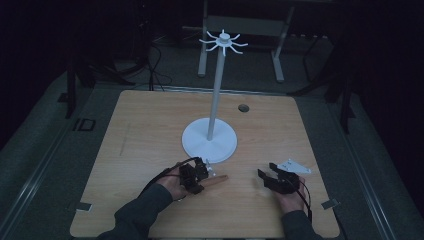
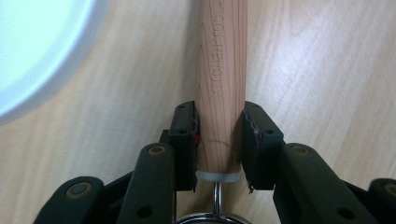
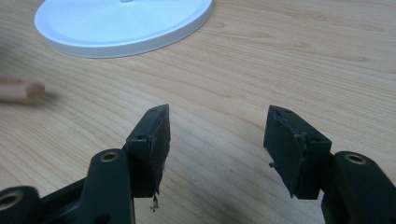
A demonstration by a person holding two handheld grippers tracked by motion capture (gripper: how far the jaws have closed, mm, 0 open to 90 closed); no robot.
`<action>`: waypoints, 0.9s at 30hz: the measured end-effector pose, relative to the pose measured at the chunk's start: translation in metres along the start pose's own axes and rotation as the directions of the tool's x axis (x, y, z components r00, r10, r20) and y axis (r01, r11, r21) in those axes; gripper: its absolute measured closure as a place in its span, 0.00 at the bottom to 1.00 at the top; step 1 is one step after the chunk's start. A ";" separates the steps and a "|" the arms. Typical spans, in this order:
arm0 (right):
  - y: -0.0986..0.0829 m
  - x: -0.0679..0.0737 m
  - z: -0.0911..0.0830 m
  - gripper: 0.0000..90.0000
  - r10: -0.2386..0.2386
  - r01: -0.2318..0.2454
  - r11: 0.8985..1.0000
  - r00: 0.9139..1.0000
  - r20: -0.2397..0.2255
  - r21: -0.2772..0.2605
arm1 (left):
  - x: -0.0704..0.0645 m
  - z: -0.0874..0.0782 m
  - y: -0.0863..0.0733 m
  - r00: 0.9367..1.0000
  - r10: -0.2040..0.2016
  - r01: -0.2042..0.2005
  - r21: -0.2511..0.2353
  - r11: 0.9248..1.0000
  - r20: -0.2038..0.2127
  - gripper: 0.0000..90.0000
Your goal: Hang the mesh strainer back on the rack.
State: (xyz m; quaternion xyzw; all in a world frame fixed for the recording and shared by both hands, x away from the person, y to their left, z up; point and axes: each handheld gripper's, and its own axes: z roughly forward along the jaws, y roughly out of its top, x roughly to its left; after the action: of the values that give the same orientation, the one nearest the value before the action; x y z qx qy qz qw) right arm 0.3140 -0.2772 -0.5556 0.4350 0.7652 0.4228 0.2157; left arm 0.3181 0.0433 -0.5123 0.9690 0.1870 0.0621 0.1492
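Left gripper [image 2: 218,140] clamped on wooden handle [image 2: 222,84] near its metal-tipped end, low on the table [image 1: 150,130] beside the stand's base [image 1: 209,142]. Handle level, pointing toward right gripper [image 3: 217,140], jaws wide apart, empty.

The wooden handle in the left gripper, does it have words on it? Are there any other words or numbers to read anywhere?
Wooden handle, held in the left gripper: a line of letters is stamped along it, too faint to read for sure.
Floor mat left of the table: a white mark that looks like "ID".
Nothing else readable, not on the white stand or the right gripper.
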 end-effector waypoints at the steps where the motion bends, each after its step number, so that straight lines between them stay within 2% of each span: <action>1: 0.000 0.000 0.000 0.45 0.001 -0.001 1.000 1.000 0.000 0.000 | 0.001 -0.002 0.000 1.000 -0.011 0.011 -0.012 1.000 -0.009 0.76; 3: 0.000 0.000 0.000 0.45 0.000 0.000 1.000 1.000 0.000 0.001 | 0.002 -0.005 0.000 0.999 -0.025 0.024 -0.031 0.999 -0.027 0.76; 9: 0.000 0.000 0.000 0.45 -0.001 0.001 1.000 1.000 0.000 0.000 | 0.008 -0.016 -0.002 0.997 -0.062 0.058 -0.081 0.995 -0.049 0.76; 12: 0.000 0.000 0.000 0.45 0.000 0.000 1.000 1.000 0.000 0.000 | 0.010 -0.020 -0.003 0.994 -0.086 0.079 -0.114 0.990 -0.064 0.76; 19: 0.000 0.000 0.000 0.45 0.000 0.000 1.000 1.000 0.001 0.000 | 0.014 -0.035 -0.003 0.985 -0.145 0.122 -0.206 0.971 -0.099 0.76; 25: 0.000 0.000 0.000 0.45 0.001 -0.001 1.000 1.000 0.001 0.000 | 0.017 -0.051 -0.003 0.974 -0.186 0.144 -0.284 0.948 -0.127 0.76; 27: 0.000 0.000 0.000 0.45 0.001 -0.001 1.000 1.000 0.002 0.000 | 0.018 -0.055 -0.003 0.967 -0.207 0.153 -0.316 0.936 -0.145 0.76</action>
State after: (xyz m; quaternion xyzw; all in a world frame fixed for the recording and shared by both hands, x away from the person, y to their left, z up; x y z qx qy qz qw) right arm 0.3139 -0.2768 -0.5556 0.4356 0.7650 0.4223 0.2160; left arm 0.3233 0.0677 -0.4597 0.9040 0.2760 0.1613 0.2837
